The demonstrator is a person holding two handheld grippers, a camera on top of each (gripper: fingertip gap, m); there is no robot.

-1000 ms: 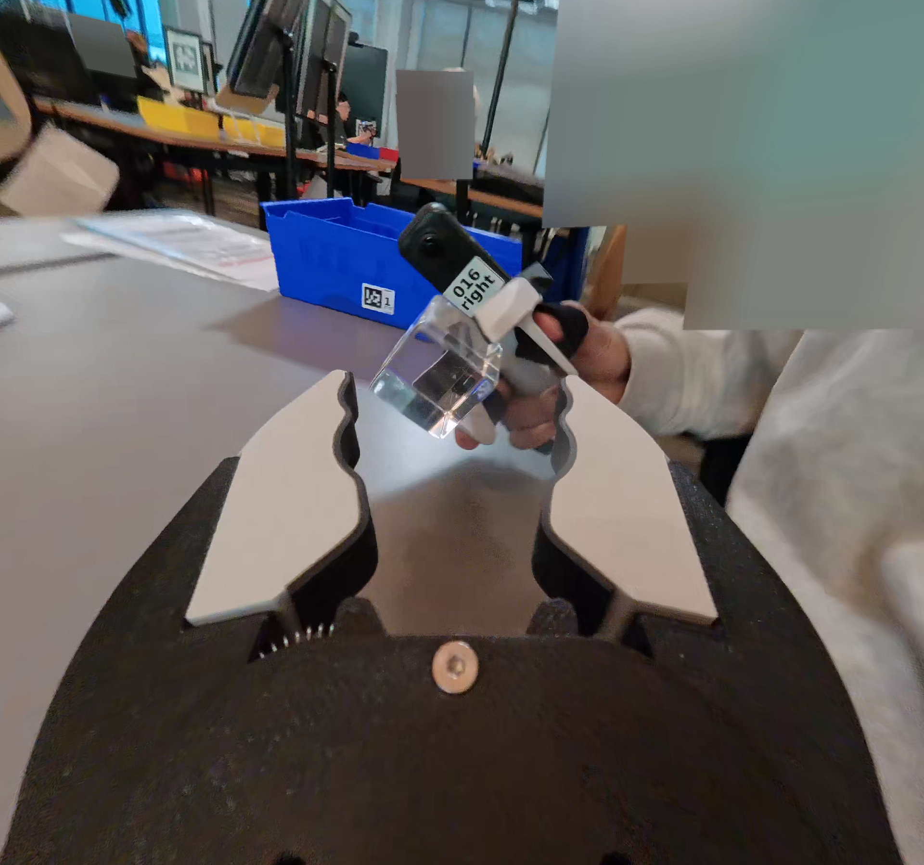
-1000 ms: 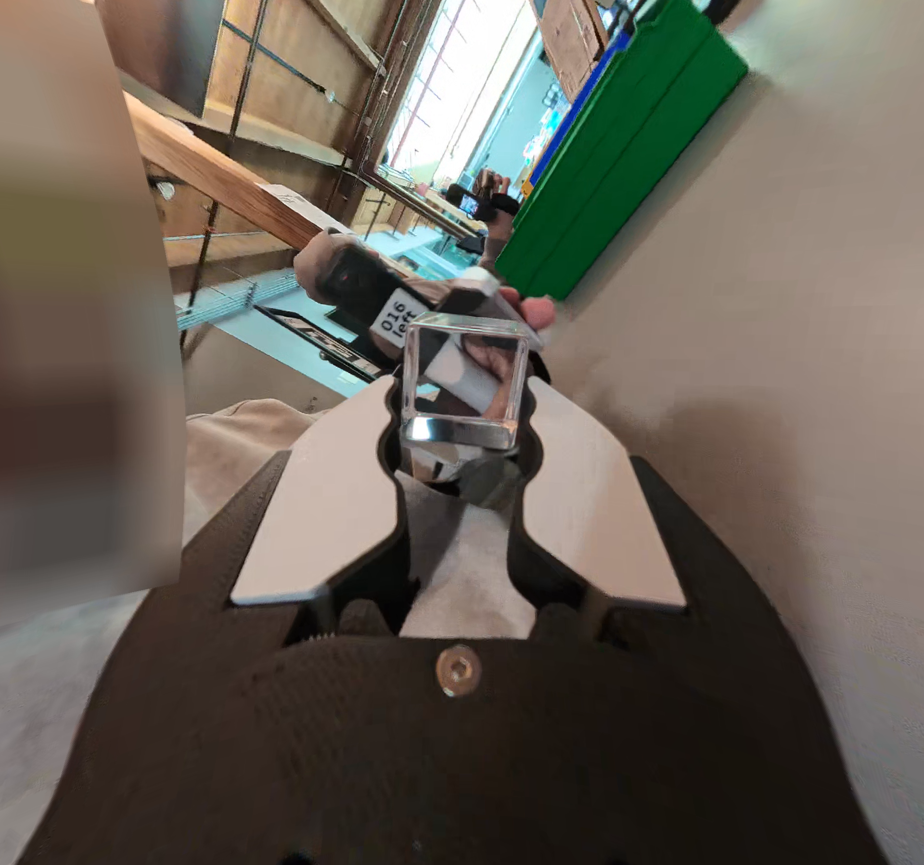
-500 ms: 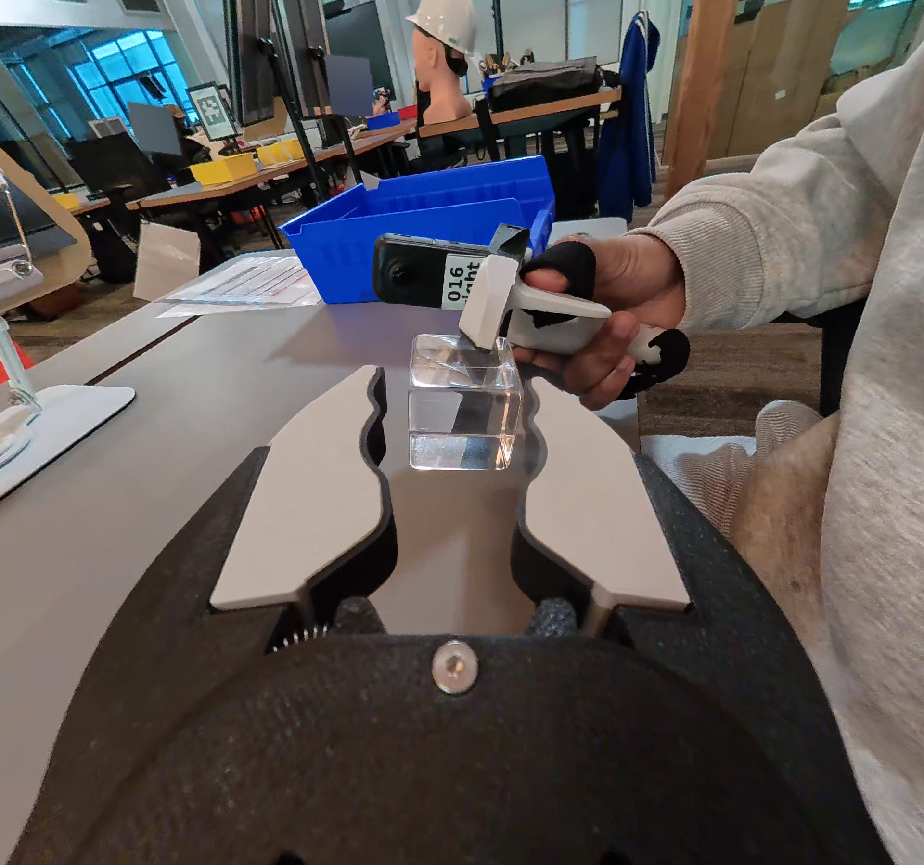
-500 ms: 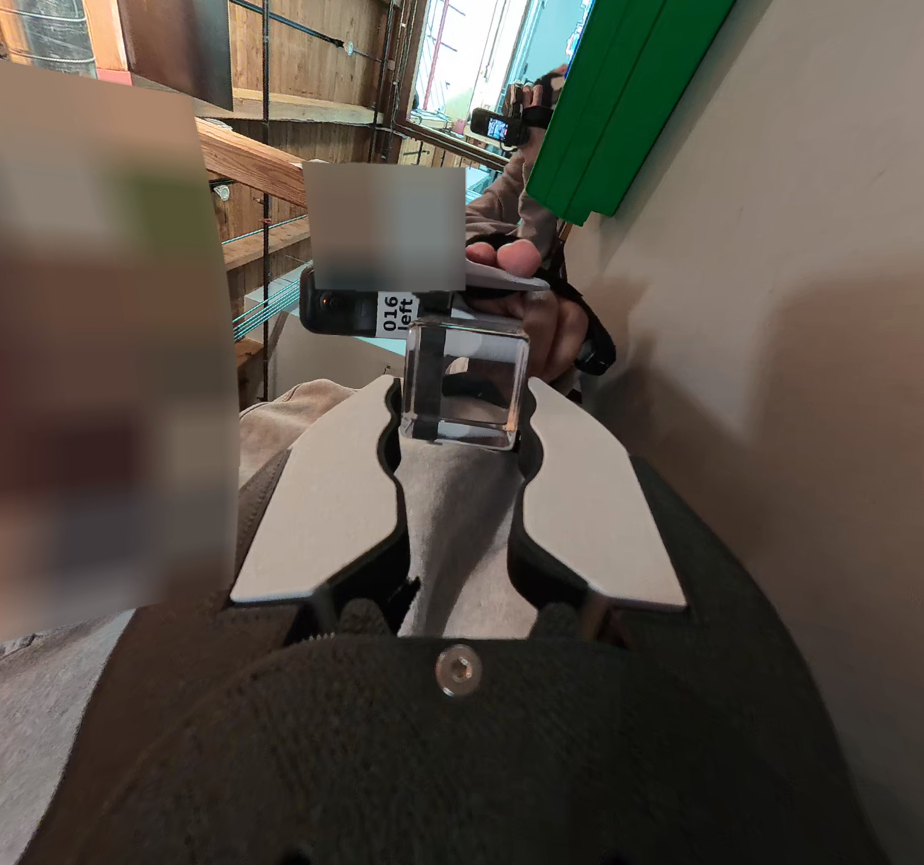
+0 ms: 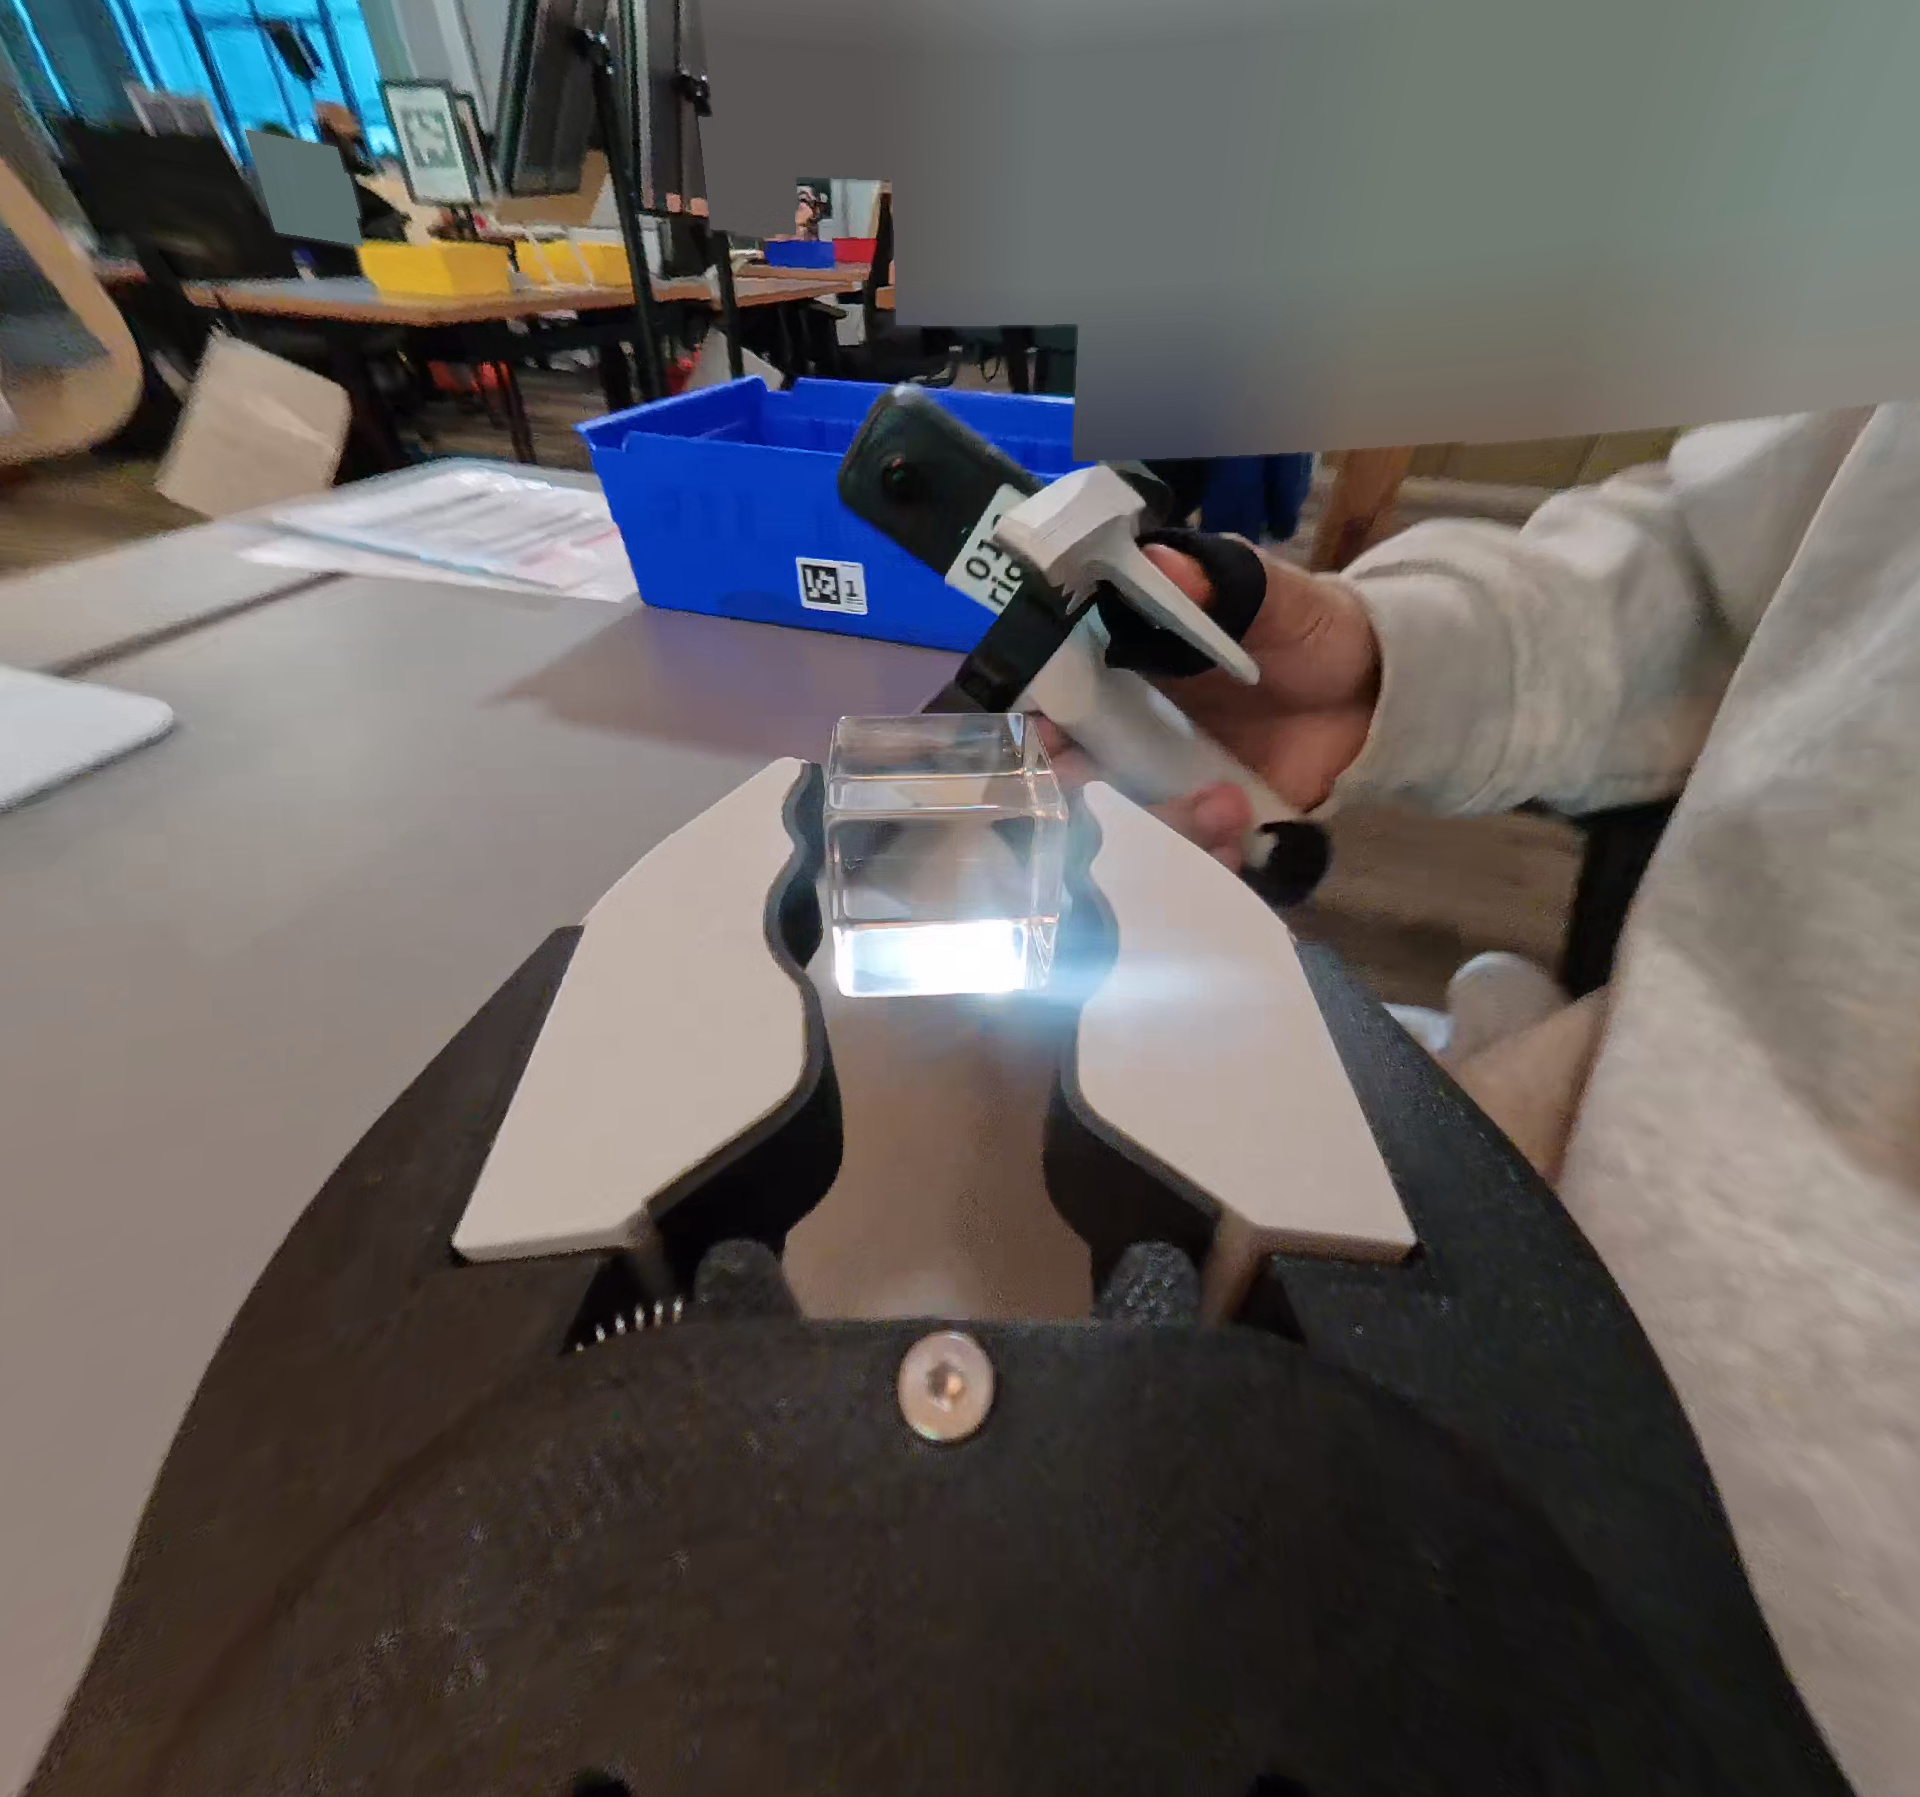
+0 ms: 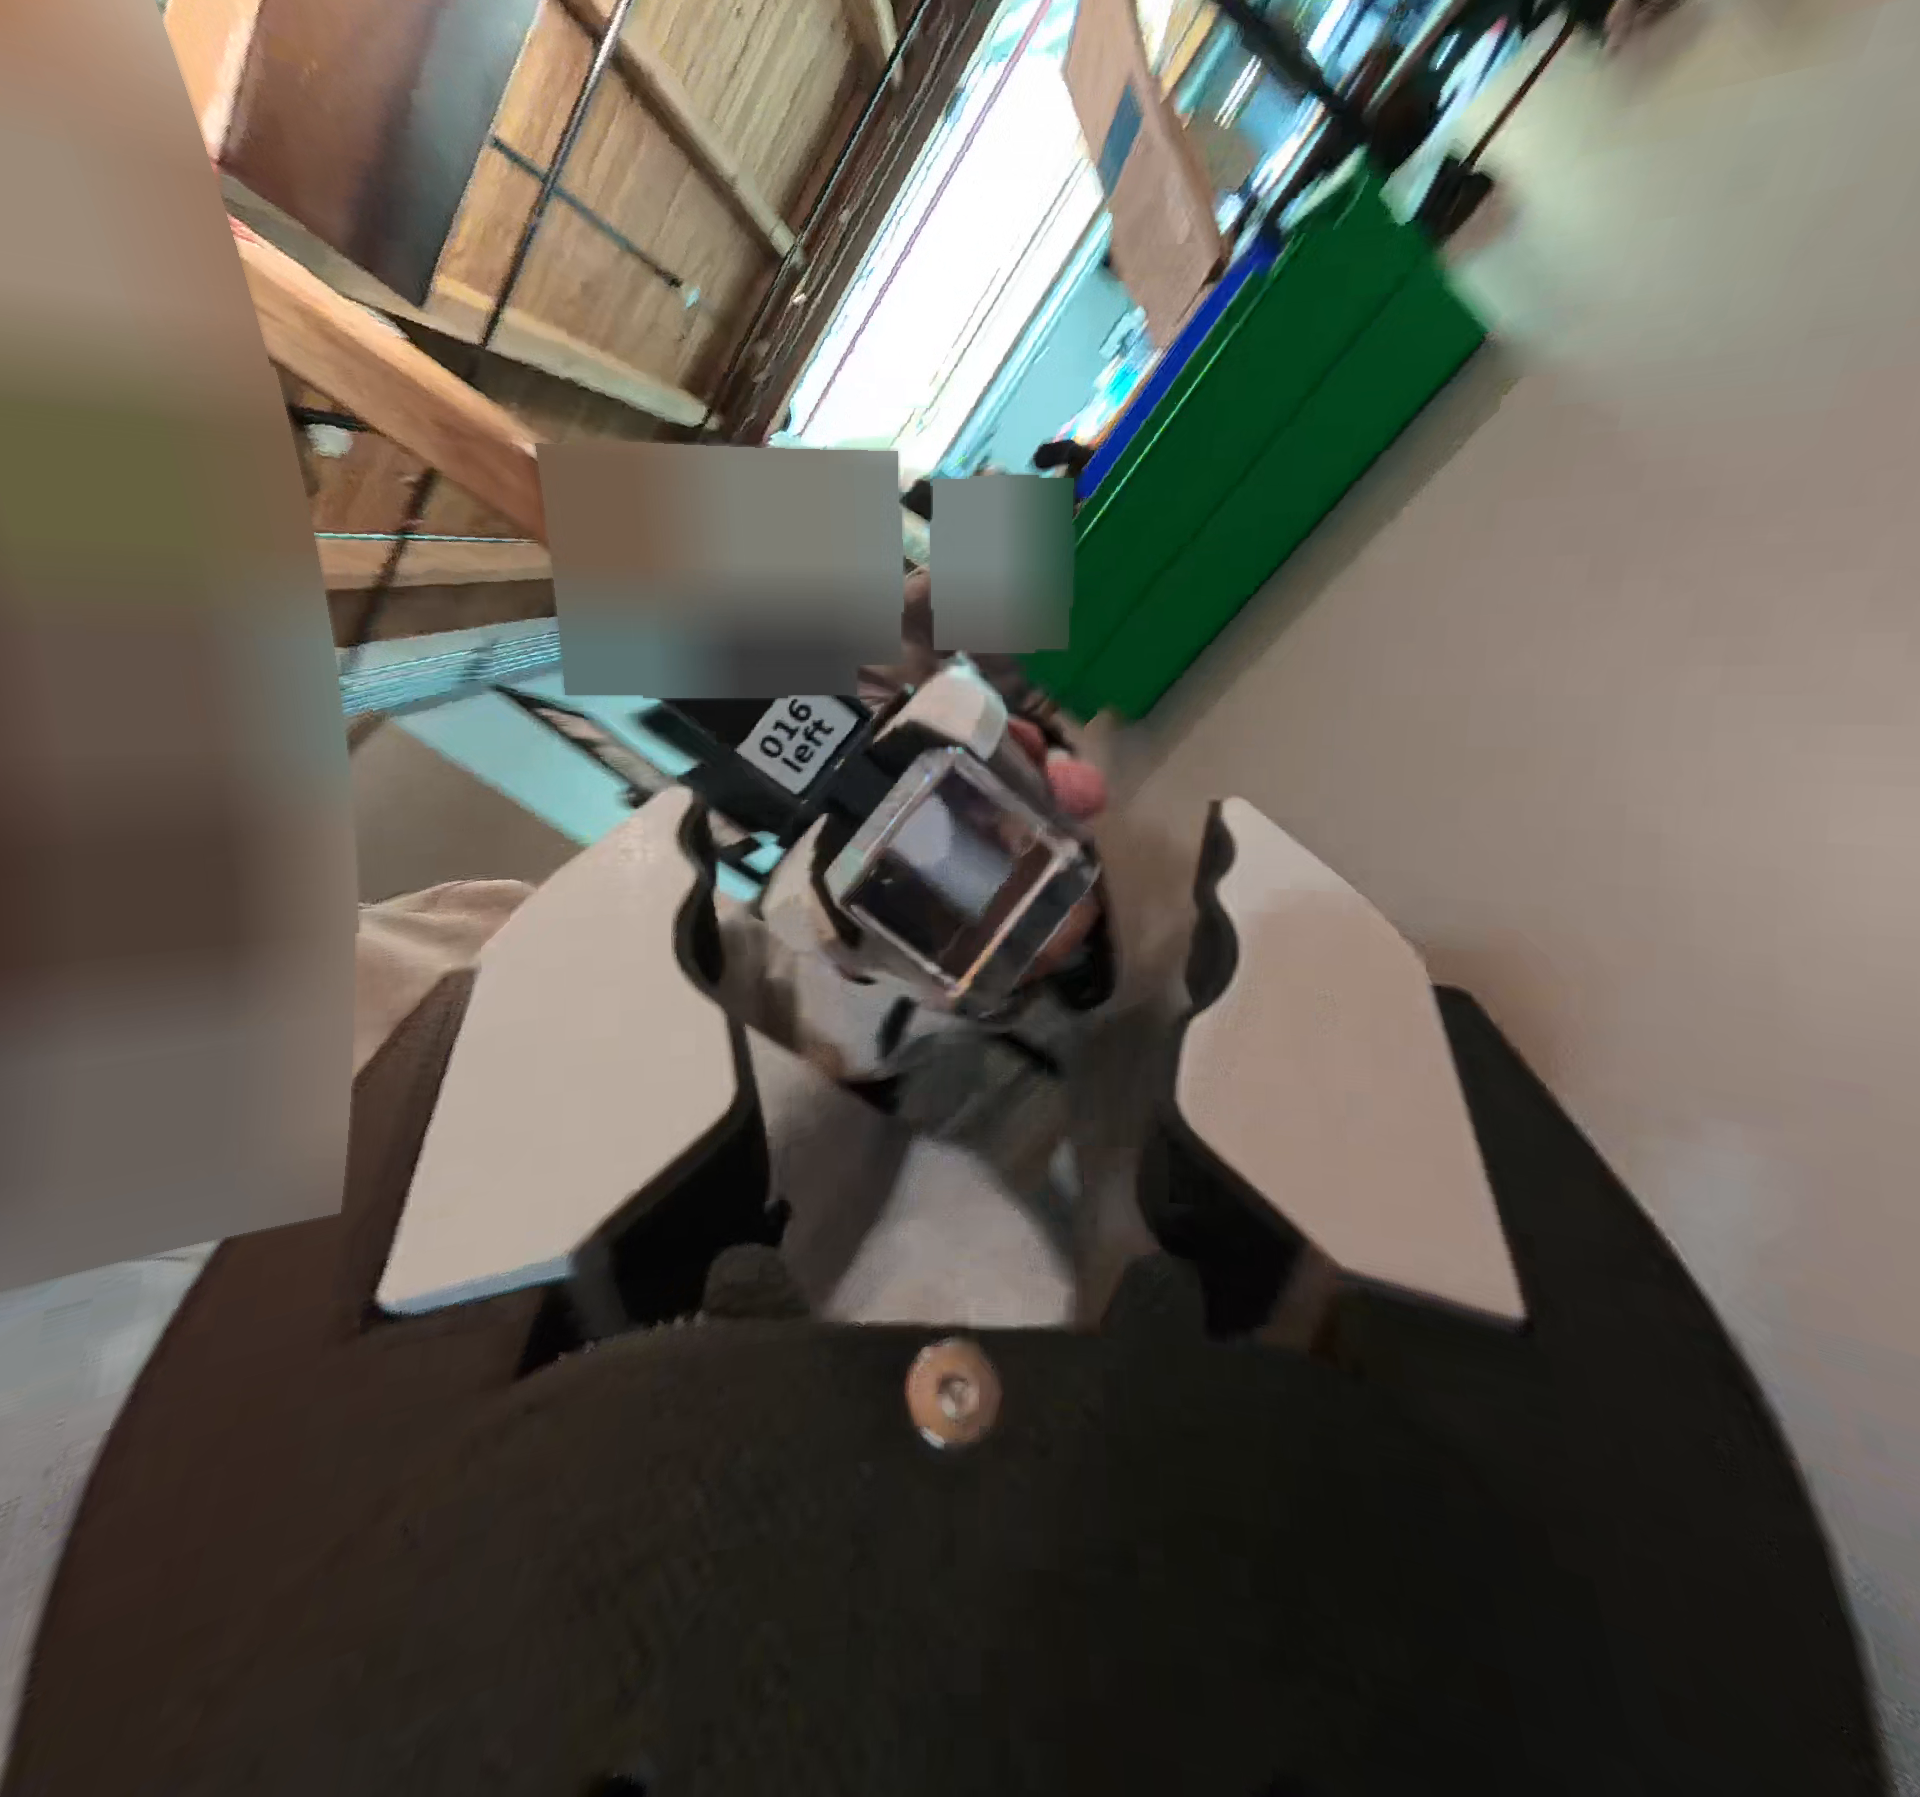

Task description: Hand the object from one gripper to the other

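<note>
The left tongs (image 5: 948,812) are gripping a clear cube (image 5: 945,880) between their tips, both inner faces pressing against its sides. The cube is sitting upright in that view, its top face level and its front lower edge glaring with reflected light; being a cube, it is showing no long axis. It is hanging in the air above the grey tabletop (image 5: 312,864), touching nothing else.

The right tongs (image 6: 951,848) are standing wide apart, holding nothing. In the right wrist view the cube (image 6: 961,890) is appearing between their tips, tilted with one corner turned toward the camera, and it seems clear of both fingers (motion blur is softening the edges here).

A blue bin (image 5: 748,511) is resting on the tabletop farther back.
</note>
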